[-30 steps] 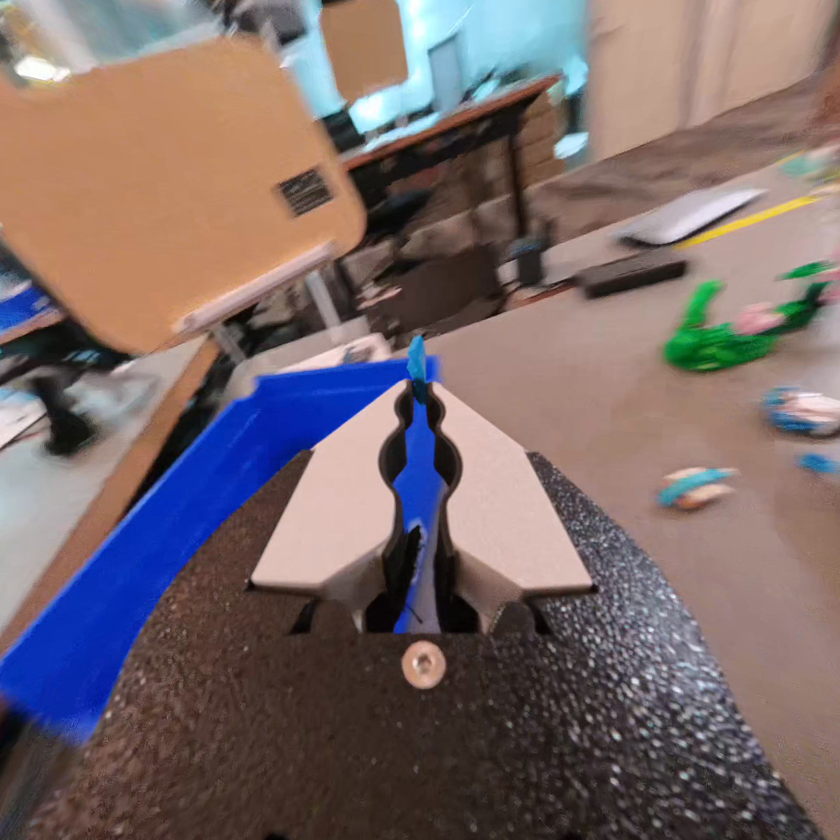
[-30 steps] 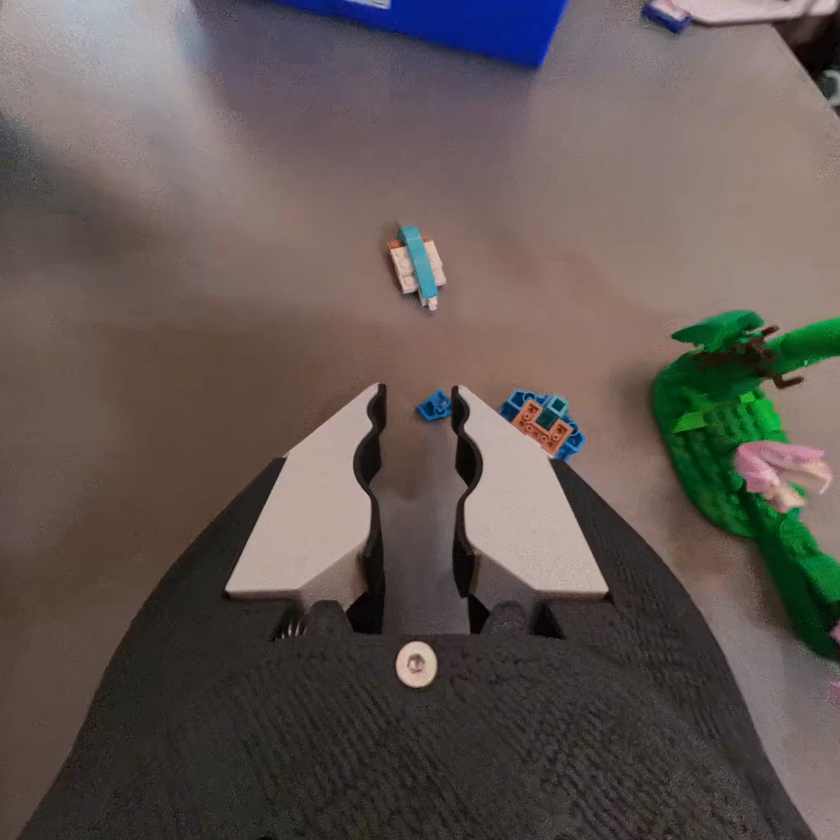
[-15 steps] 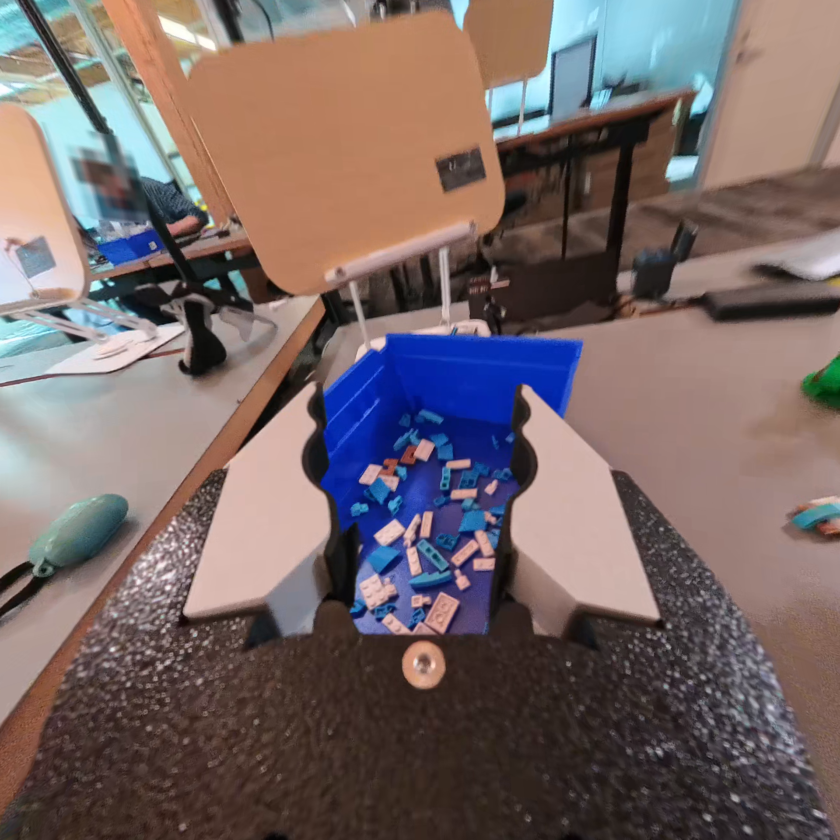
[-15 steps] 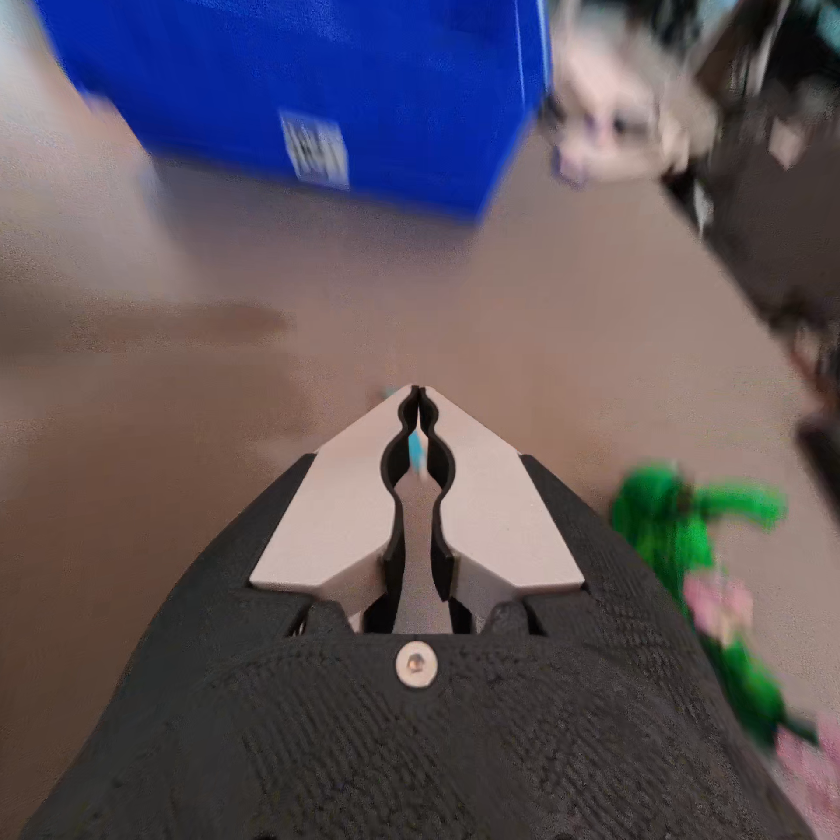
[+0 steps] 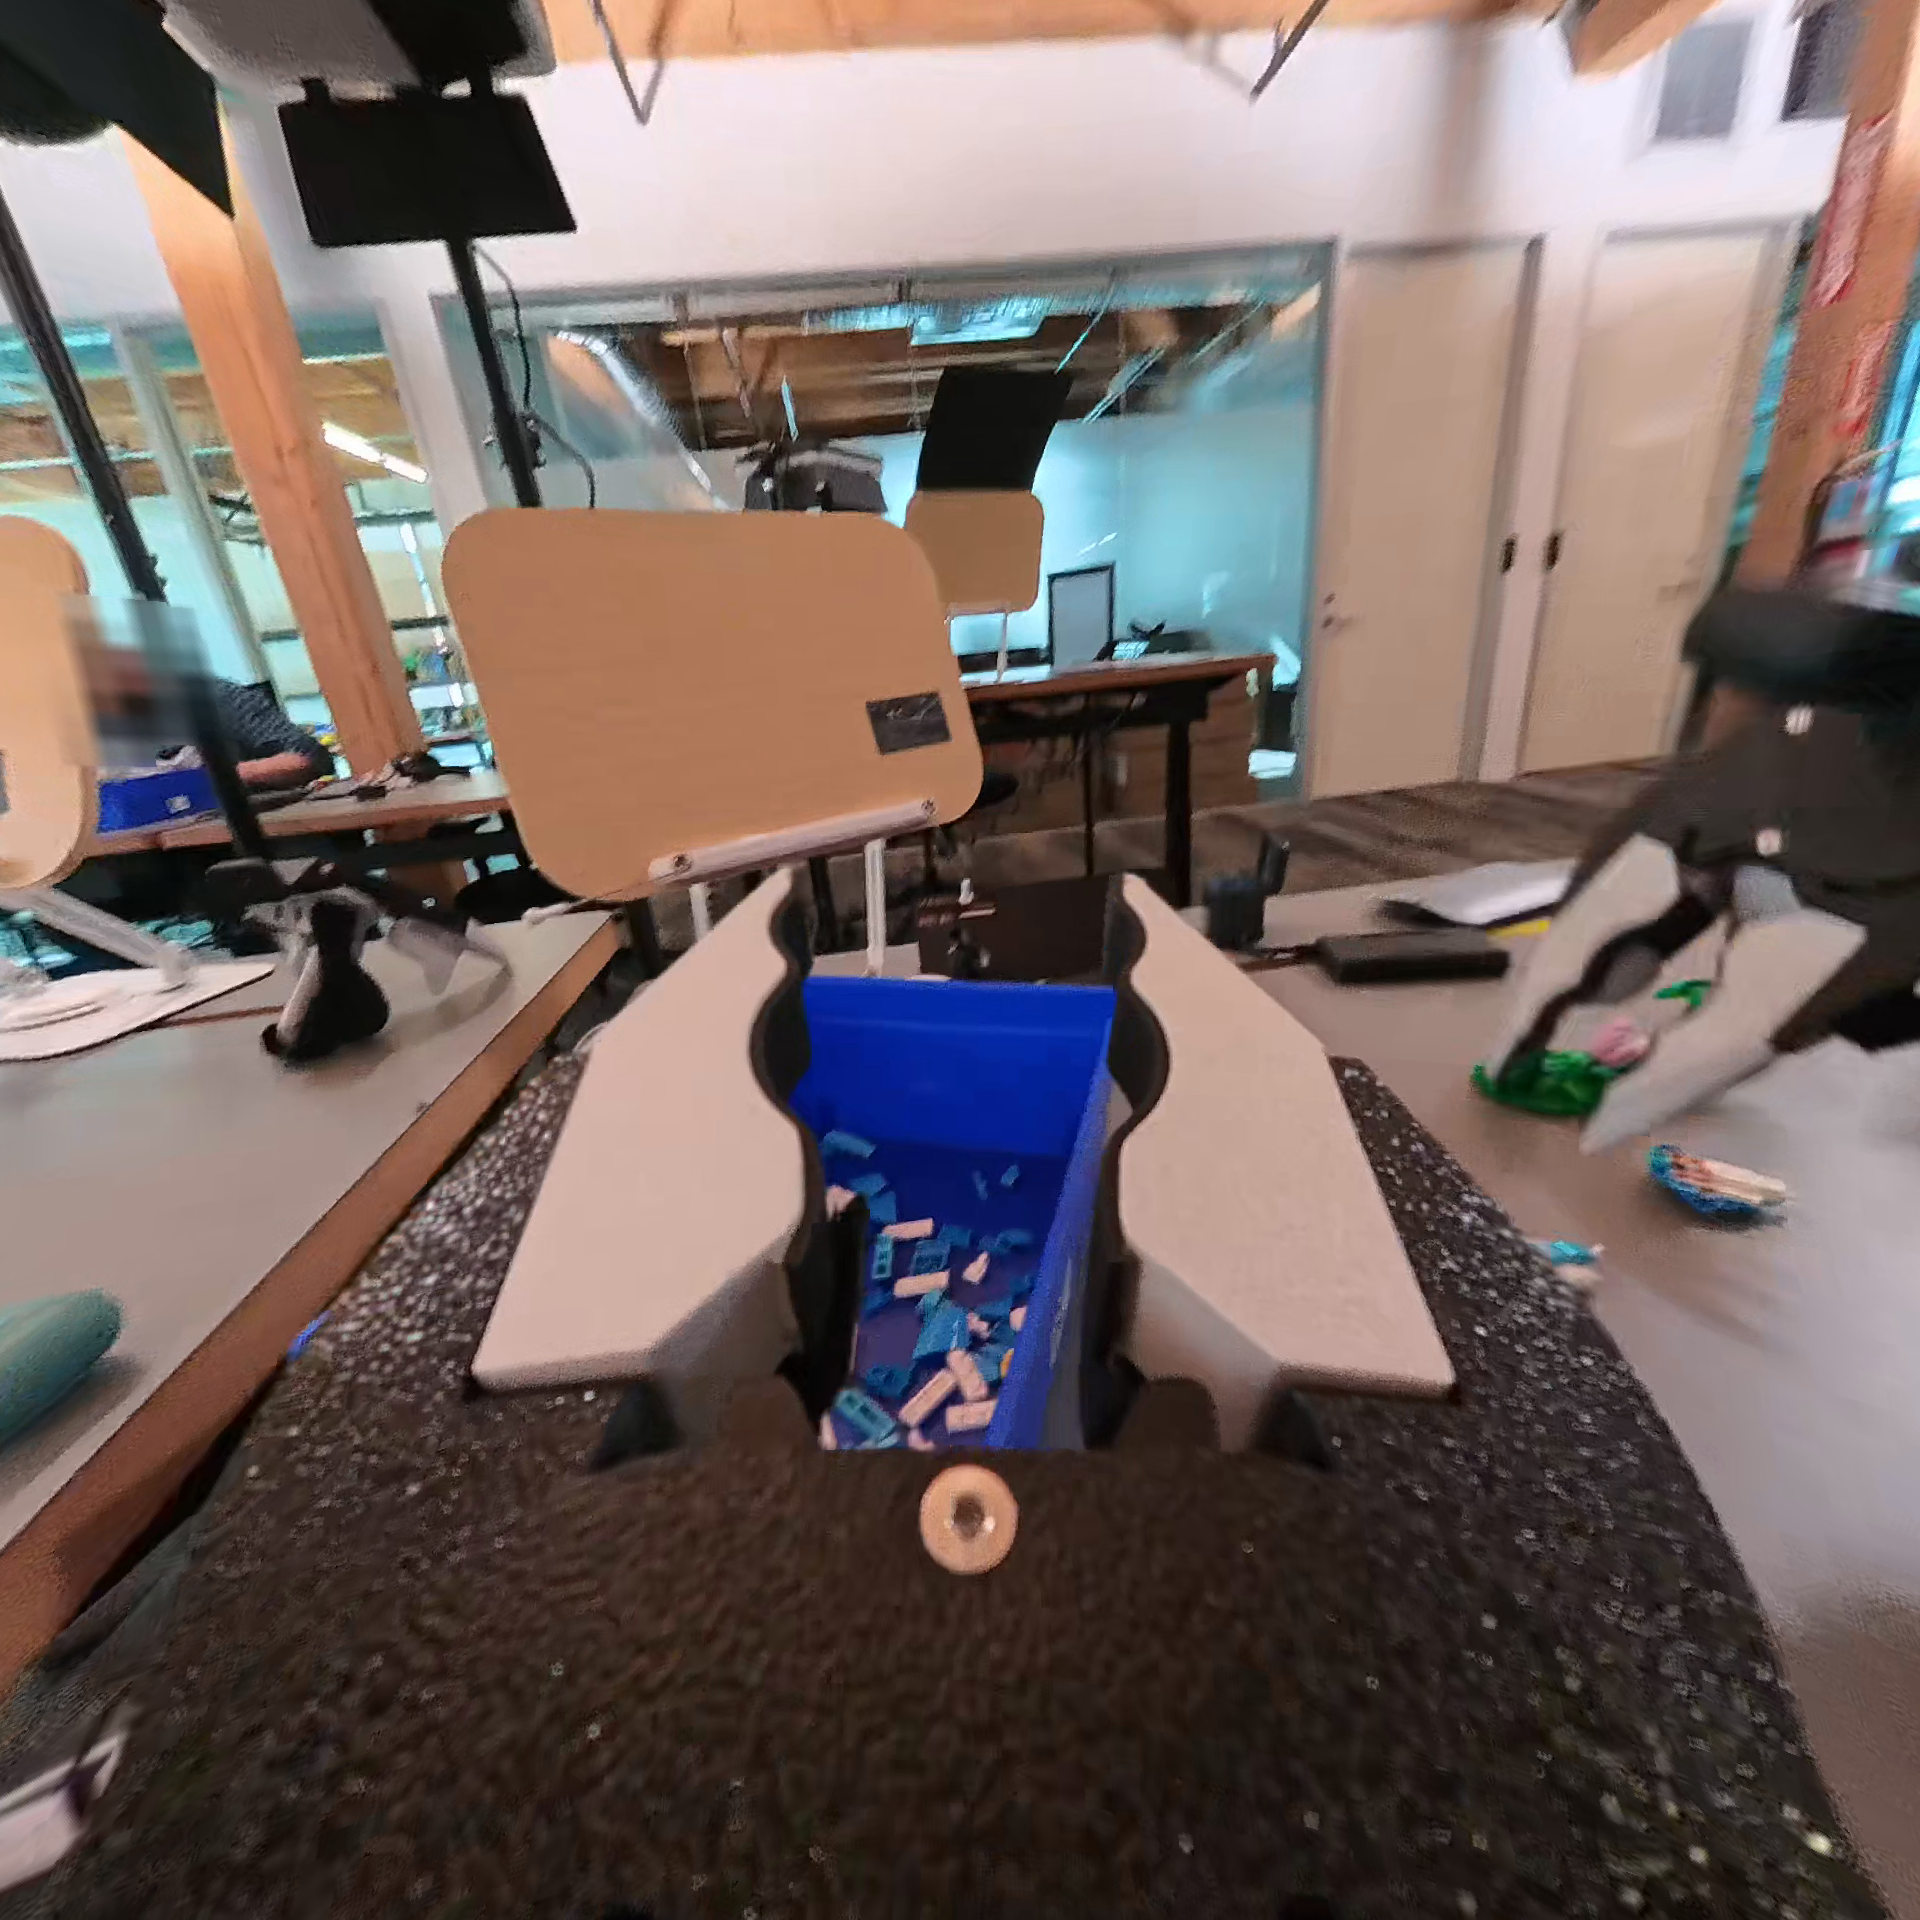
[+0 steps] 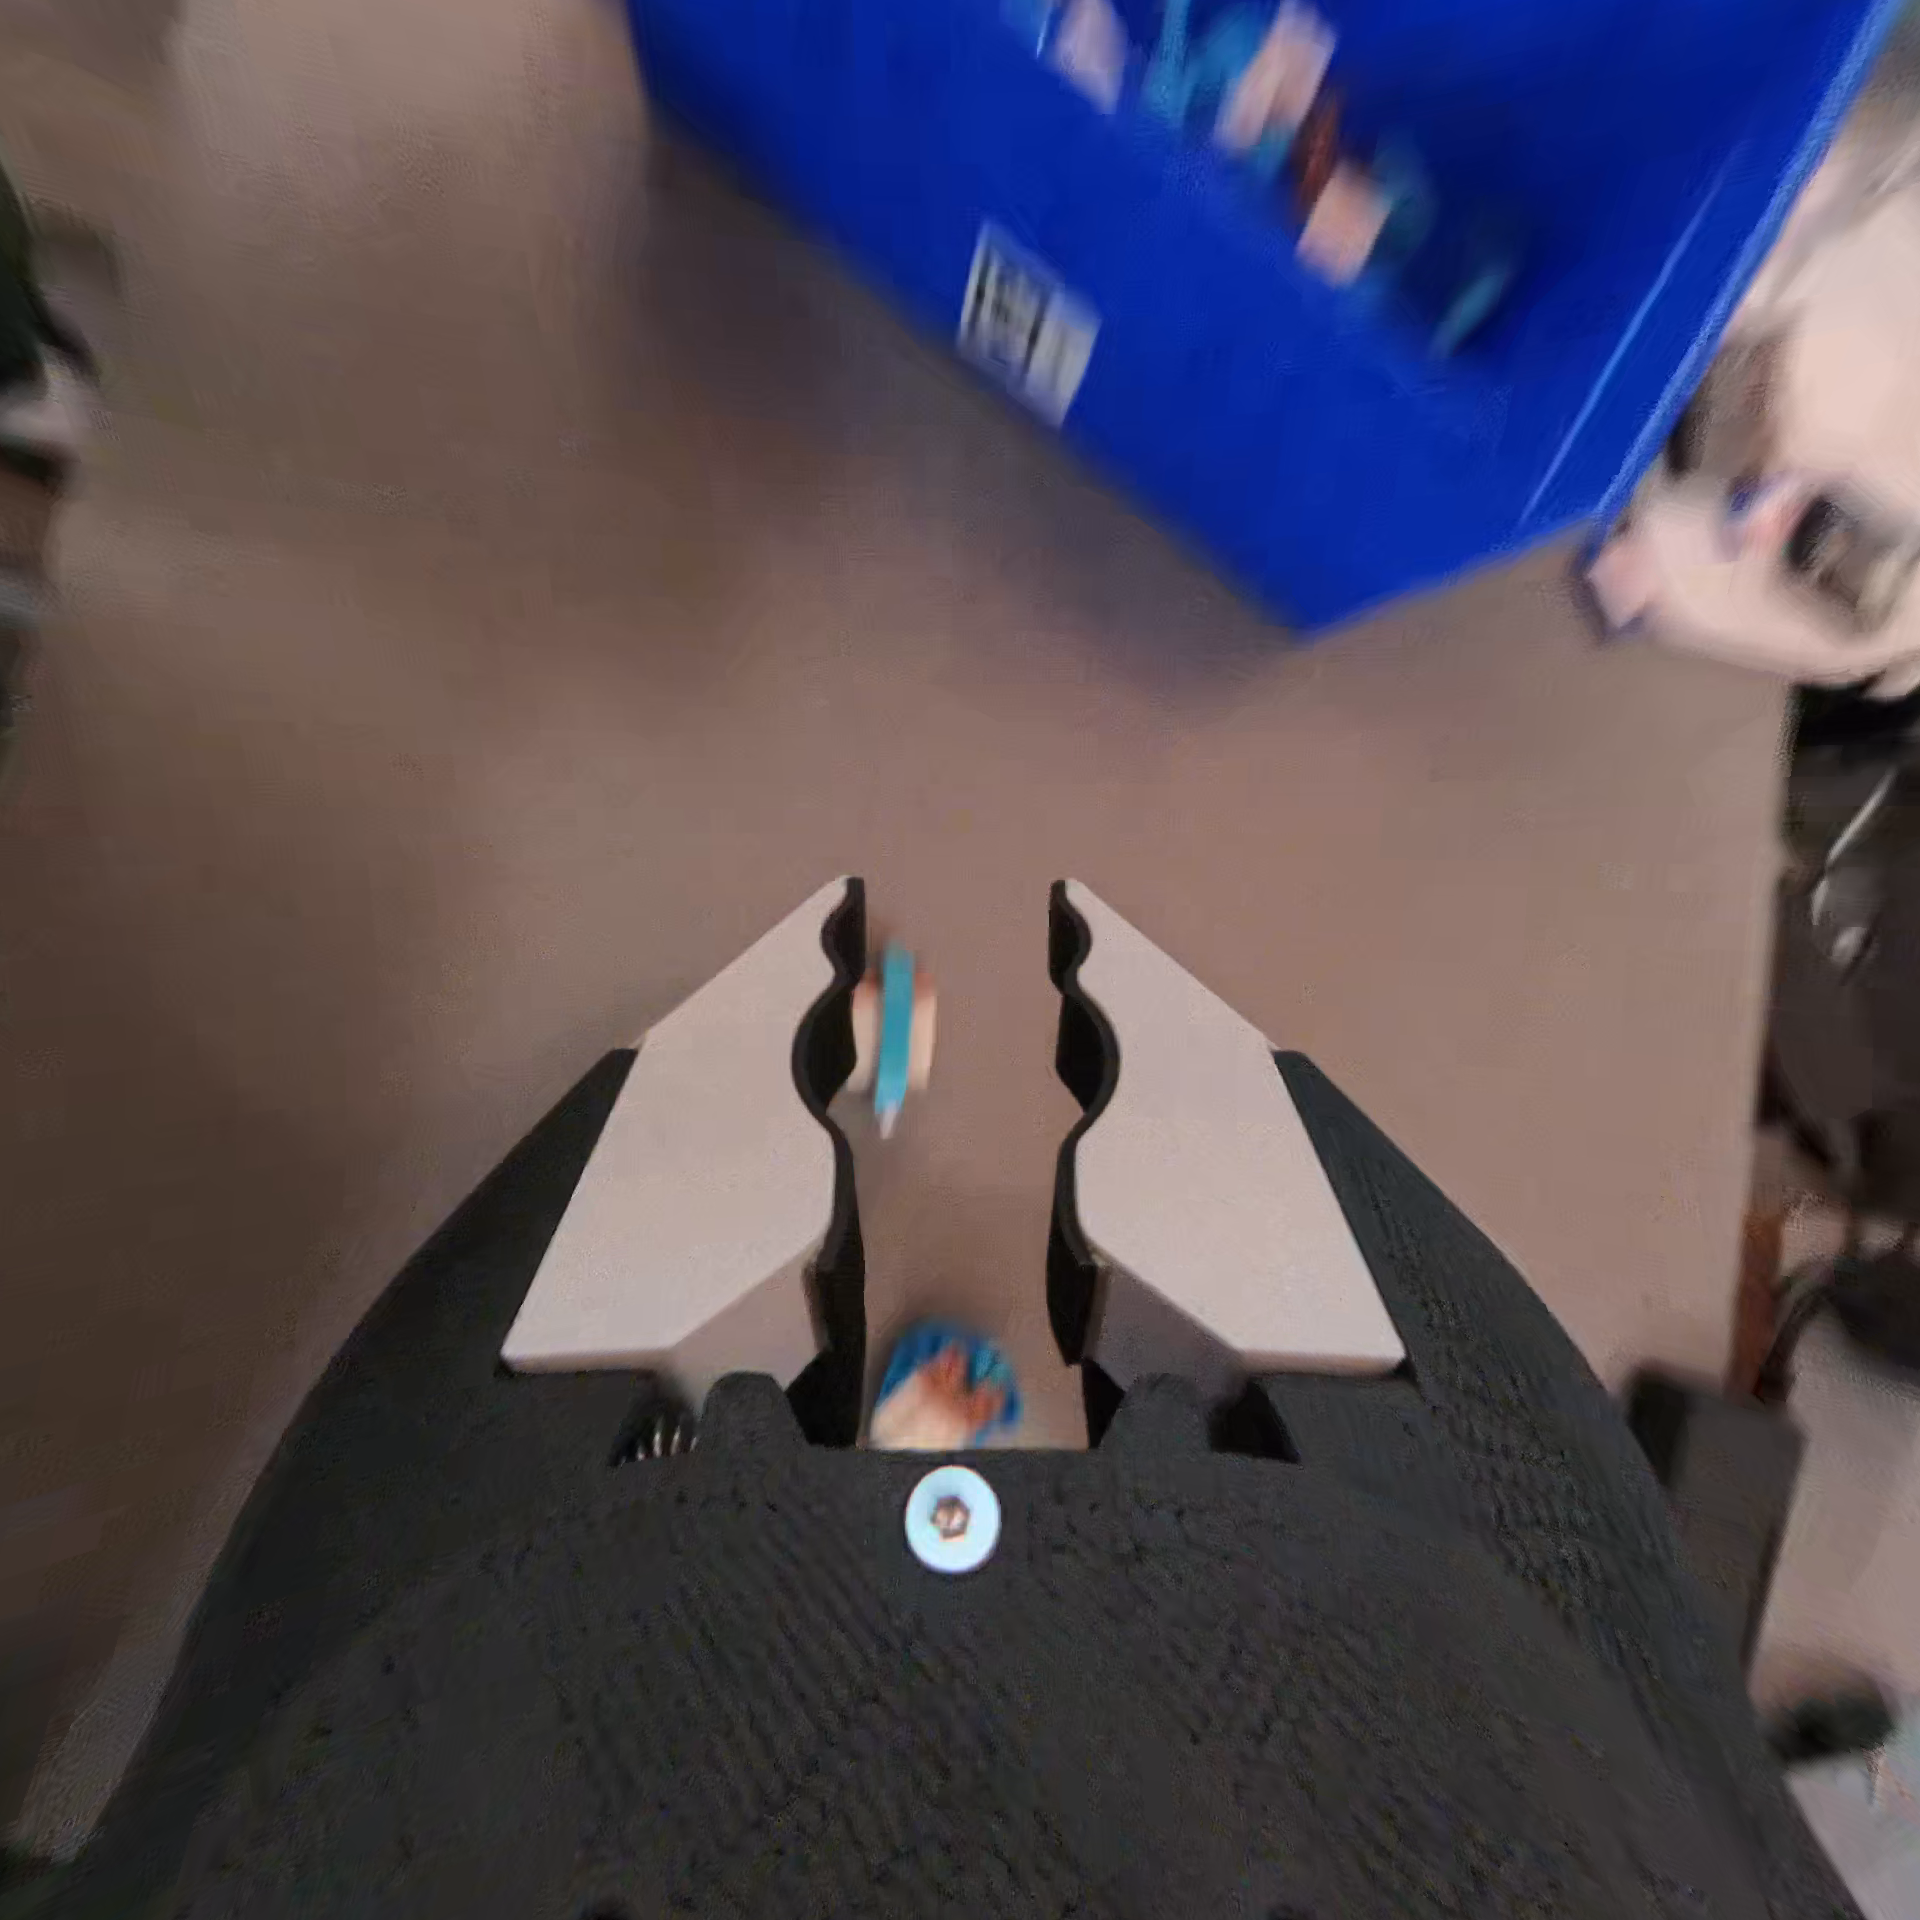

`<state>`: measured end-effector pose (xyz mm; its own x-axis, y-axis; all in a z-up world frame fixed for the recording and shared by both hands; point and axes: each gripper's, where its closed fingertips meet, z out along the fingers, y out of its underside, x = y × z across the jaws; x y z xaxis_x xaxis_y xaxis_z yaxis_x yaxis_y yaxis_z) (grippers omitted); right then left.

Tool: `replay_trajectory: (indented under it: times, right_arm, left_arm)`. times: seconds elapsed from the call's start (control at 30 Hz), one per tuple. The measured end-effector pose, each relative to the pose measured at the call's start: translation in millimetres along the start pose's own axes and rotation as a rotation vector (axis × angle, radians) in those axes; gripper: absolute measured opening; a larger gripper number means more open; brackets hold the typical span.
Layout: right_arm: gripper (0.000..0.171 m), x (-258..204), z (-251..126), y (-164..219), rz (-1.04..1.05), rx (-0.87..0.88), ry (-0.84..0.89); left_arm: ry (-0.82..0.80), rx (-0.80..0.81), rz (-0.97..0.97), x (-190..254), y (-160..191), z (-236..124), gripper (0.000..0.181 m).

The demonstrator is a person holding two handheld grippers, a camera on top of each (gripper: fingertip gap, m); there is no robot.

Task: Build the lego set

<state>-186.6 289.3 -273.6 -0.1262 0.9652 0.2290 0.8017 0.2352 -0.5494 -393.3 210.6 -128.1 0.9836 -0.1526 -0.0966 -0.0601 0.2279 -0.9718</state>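
My left gripper (image 5: 954, 904) is open and empty, held over the near end of a blue bin (image 5: 956, 1060) that holds several small blue and tan bricks (image 5: 935, 1278). My right gripper (image 6: 956, 904) is open above the table. A small tan and light-blue brick piece (image 6: 894, 1023) lies between its fingers, close to the left one. A blue and orange brick cluster (image 6: 945, 1387) lies near the finger bases. The bin (image 6: 1247, 364) is ahead of it, blurred. The right gripper also shows in the left wrist view (image 5: 1662, 1039), near a green brick plant (image 5: 1538, 1081).
A tan board on a stand (image 5: 707, 707) rises behind the bin. A brick cluster (image 5: 1704, 1184) lies on the table at right. A flat black device (image 5: 1413, 956) lies farther back. The table's left edge (image 5: 520, 1039) borders another desk where a person sits.
My left gripper, shut on a small blue piece a second ago, opened over the bin and has stayed open. My right gripper closed, then opened again, and moved toward the bin over the tan and blue piece.
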Motion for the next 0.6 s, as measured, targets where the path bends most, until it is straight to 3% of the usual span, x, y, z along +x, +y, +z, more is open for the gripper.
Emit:
replay_trajectory:
  times: [0.03,0.17,0.27,0.4,0.6]
  right_arm:
    - [0.033,-8,0,32,0.008,-0.074,-0.013]
    - [0.041,-26,-4,118,0.203,-0.232,-0.032]
    - [0.046,-50,-7,136,0.35,-0.203,-0.108]
    - [0.043,-70,-38,144,0.364,-0.115,-0.047]
    - [0.035,-87,-68,202,0.343,-0.079,-0.037]
  left_arm:
    - [0.022,0.016,-0.01,5,0,2,0.051]
    - [0.085,-0.014,-0.008,21,12,12,0.05]
    - [0.088,-0.025,0.03,25,15,13,0.05]
    - [0.093,-0.019,0.061,25,11,9,0.047]
    - [0.126,0.052,0.01,30,4,7,0.042]
